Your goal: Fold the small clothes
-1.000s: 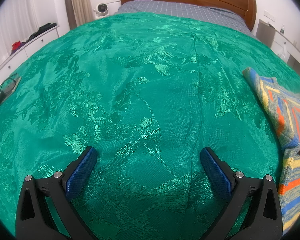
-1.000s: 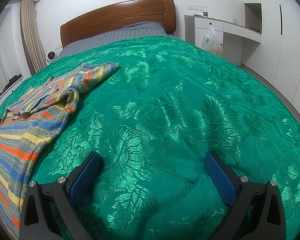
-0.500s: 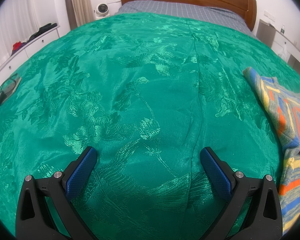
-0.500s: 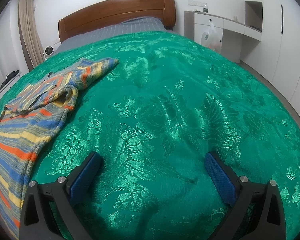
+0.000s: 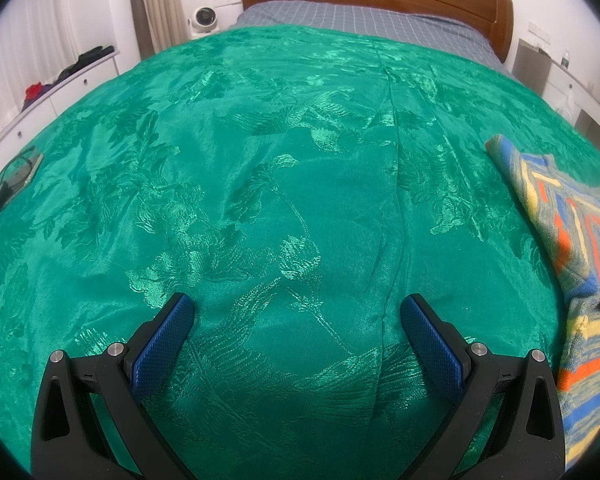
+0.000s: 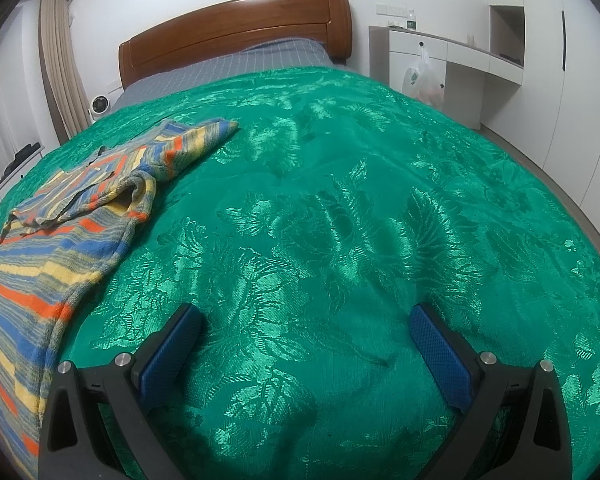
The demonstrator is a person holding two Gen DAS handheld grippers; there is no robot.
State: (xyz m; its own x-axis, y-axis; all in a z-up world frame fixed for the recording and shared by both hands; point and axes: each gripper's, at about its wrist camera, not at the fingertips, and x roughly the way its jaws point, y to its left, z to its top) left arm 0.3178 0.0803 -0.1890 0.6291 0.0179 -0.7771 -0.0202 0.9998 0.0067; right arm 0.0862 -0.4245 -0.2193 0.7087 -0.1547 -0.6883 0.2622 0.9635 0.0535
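Note:
A small knitted garment (image 6: 68, 224) with blue, orange, yellow and grey stripes lies partly folded on the green bedspread (image 6: 340, 208), at the left of the right wrist view. It also shows at the right edge of the left wrist view, the striped garment (image 5: 572, 240). My left gripper (image 5: 298, 308) hangs open over bare bedspread (image 5: 260, 160), well left of the garment, nothing between its blue pads. My right gripper (image 6: 304, 320) is open too, low over the spread, just right of the garment's lower part, holding nothing.
A wooden headboard (image 6: 236, 36) and grey checked sheet (image 5: 360, 20) lie at the far end. A white cabinet with a plastic bag (image 6: 422, 80) stands at the right of the bed. A low white shelf (image 5: 52, 88) runs along the left; a small white fan (image 5: 202, 20) sits beside the curtain.
The right wrist view has shifted a little, so the striped garment sits lower and closer in its frame. The left gripper has barely moved. Both grippers stay open.

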